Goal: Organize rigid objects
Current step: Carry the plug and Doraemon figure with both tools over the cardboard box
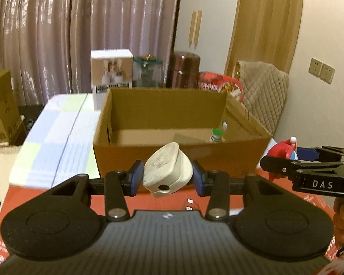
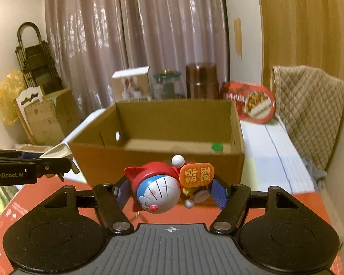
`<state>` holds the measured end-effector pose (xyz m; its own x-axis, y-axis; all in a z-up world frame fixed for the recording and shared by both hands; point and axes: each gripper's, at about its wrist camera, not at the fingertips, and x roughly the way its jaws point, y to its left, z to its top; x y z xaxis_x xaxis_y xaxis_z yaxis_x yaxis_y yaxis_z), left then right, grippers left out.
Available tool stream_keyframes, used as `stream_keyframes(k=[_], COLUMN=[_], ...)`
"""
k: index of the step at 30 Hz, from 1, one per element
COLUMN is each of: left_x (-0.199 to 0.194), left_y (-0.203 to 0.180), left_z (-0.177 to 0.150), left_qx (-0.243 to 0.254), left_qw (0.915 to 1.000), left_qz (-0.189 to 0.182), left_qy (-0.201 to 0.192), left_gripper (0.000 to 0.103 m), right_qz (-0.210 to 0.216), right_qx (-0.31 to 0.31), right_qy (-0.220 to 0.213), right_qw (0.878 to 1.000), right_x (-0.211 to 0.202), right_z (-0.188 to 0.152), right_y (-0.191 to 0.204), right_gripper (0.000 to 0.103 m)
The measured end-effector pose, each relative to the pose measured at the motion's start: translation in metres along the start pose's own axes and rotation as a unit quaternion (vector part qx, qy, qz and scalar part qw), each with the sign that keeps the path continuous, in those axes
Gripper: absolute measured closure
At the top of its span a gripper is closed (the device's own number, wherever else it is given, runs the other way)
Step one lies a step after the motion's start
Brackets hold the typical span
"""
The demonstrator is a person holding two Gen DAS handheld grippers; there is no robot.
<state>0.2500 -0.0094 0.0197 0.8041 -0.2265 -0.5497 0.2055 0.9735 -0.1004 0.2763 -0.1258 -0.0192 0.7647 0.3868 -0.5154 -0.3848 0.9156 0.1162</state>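
Observation:
My left gripper (image 1: 167,177) is shut on a white power plug (image 1: 167,171), held in the air in front of an open cardboard box (image 1: 172,158). My right gripper (image 2: 170,190) is shut on a blue-and-white cat figurine (image 2: 159,190) with a red hood and an orange sign (image 2: 196,174), lying sideways between the blue pads. The right gripper shows at the right edge of the left wrist view (image 1: 286,162) with the figurine (image 1: 284,150). In the right wrist view the left gripper (image 2: 62,160) holds the plug (image 2: 59,152) at the left. A green-capped bottle (image 1: 216,135) lies inside the box (image 2: 158,160).
Behind the box stand a white carton (image 1: 112,73), a glass jar (image 1: 148,71), a brown canister (image 1: 183,68) and a red tin (image 2: 250,102). A quilted cover (image 2: 309,105) is at the right. Below the grippers lies a red box lid (image 2: 195,210). More cardboard boxes (image 2: 48,116) stand at the left.

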Motion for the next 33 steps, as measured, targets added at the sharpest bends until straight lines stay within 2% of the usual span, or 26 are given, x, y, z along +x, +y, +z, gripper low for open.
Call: stream_keyframes(k=[12, 19, 33], left_x=[0.039, 0.07, 0.109], left_y=[0.008, 0.017, 0.042], left_z=[0.043, 0.058, 0.056], left_qx=[-0.004, -0.001, -0.018], left_qw=[0.9998, 0.9997, 0.9991], left_qz=[0.009, 0.022, 0.037], left_qy=[-0.017, -0.014, 0.007], left_gripper=[0.063, 0.063, 0.063], right_qz=[0.001, -0.021, -0.04], right_qx=[-0.006, -0.003, 0.019], right_qy=[-0.026, -0.023, -0.002], right_qw=[1.0, 1.0, 0.999], right_x=[0.036, 0.073, 0.108], right_z=[0.039, 0.051, 0.053], right_y=[-0.001, -0.012, -0.042], right_gripper=[0.036, 0.036, 0.036])
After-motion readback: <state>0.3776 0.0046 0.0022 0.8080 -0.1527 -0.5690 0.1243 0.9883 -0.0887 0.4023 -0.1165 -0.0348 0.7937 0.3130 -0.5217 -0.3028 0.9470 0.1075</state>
